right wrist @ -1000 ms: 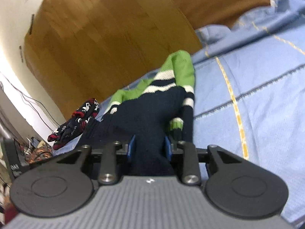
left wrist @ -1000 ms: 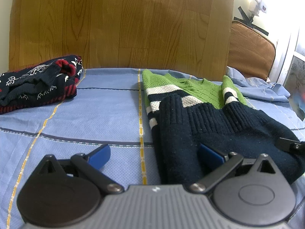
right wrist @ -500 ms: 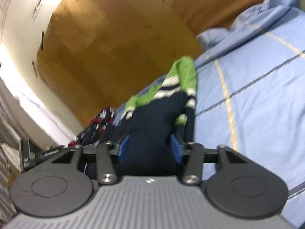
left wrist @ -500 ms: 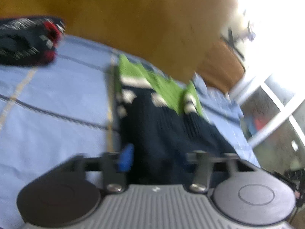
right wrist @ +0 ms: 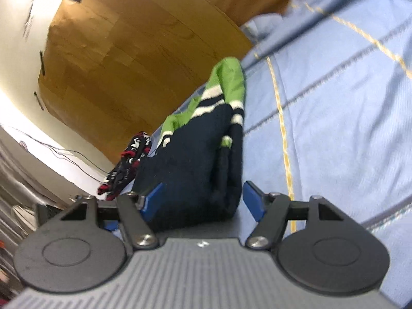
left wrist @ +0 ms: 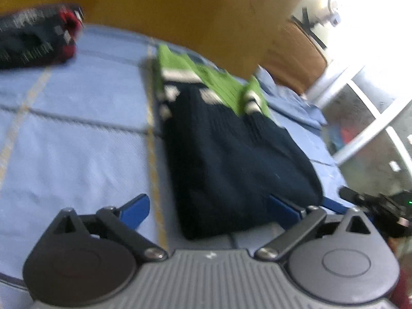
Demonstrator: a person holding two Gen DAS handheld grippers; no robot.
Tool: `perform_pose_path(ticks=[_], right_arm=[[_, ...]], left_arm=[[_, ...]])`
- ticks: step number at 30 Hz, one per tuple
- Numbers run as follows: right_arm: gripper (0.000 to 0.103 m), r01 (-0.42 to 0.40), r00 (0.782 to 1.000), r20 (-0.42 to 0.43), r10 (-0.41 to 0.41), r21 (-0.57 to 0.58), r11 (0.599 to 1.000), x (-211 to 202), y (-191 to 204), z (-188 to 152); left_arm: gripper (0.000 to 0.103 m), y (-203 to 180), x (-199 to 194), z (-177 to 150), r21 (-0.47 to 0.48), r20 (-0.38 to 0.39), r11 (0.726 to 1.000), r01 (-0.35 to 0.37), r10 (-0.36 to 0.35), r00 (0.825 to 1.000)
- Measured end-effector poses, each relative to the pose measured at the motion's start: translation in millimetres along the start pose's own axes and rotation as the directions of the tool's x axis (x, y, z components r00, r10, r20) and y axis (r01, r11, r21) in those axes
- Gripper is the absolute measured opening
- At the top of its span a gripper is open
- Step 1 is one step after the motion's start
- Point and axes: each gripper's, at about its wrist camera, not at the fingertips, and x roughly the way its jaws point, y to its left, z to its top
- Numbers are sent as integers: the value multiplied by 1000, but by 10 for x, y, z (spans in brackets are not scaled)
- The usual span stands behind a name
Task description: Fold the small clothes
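scene: a bed with a blue checked sheet is seen, a wooden headboard behind it; both views are motion-blurred.
sweater: a navy, green and white knit sweater lies on the sheet, sleeves tucked in, navy hem end nearest both cameras, green end toward the headboard.
second garment: a folded navy-red jumper sits well apart, near the headboard.
left gripper: jaws are opening and stand wide; the hem lies between them, the left pad clear of the cloth and over bare sheet; contact at the right pad cannot be told.
right gripper: jaws are opening; the hem is between the blue pads, with a gap at the right pad, so no pinch is seen.
change: half a second ago both jaws were closed on the hem; now both have let go. A second ago the left jaws were wide, so a brief pinch and release is read.
meaning: the hem was likely tugged straight and dropped; the sweater is judged narrowed but not yet folded end to end.
next: a fresh grip on the hem is probably needed to carry it over the green end.
risk: loose knit may slump when lifted.
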Motion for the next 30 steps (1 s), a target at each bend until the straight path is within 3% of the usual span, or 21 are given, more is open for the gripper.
perform_pose_path(ticks=[5, 9, 12, 13, 14, 15, 16, 17, 19, 22, 27, 30], right_arm=[[70, 11, 996, -90, -11, 1, 1000, 342, -28, 9], [75, -23, 998, -59, 20, -46, 999, 598, 17, 102], [75, -11, 999, -36, 7, -110, 994, 799, 100, 144], [72, -4, 999, -32, 0, -126, 992, 847, 134, 148], [60, 9, 999, -40, -15, -144, 990, 905, 168, 149], [54, 16, 999, -48, -23, -141, 990, 951, 176, 143], [47, 13, 998, -57, -20, -118, 993, 976, 163, 138], [44, 10, 998, -63, -16, -92, 996, 970, 160, 133], [40, -1, 998, -62, -5, -91, 996, 877, 204, 112], [38, -57, 995, -87, 51, -73, 996, 664, 296, 48], [39, -94, 981, -179, 72, -119, 988, 249, 434, -251], [46, -62, 970, -241, 21, -164, 985, 70, 386, -513]], left_arm=[[103, 75, 213, 51, -81, 17, 992, 97, -96, 995], [103, 159, 369, 119, -138, 85, 973, 183, -173, 981], [102, 177, 456, 180, -152, 117, 967, 203, -186, 975], [101, 153, 481, 192, -144, 118, 970, 196, -180, 977], [98, 120, 504, 201, -136, 116, 973, 184, -169, 979], [84, 84, 506, 211, -129, 109, 979, 155, -142, 984], [57, 55, 501, 220, -123, 95, 986, 114, -103, 990], [49, 36, 497, 228, -127, 62, 989, 73, -66, 996], [40, 42, 439, 196, -159, 29, 983, 91, -87, 996], [39, -50, 219, 59, -132, 19, 986, 102, -101, 995], [39, -167, -190, -365, -91, -19, 988, 125, -127, 992], [46, -205, -298, -678, -57, -54, 994, 89, -92, 994]])
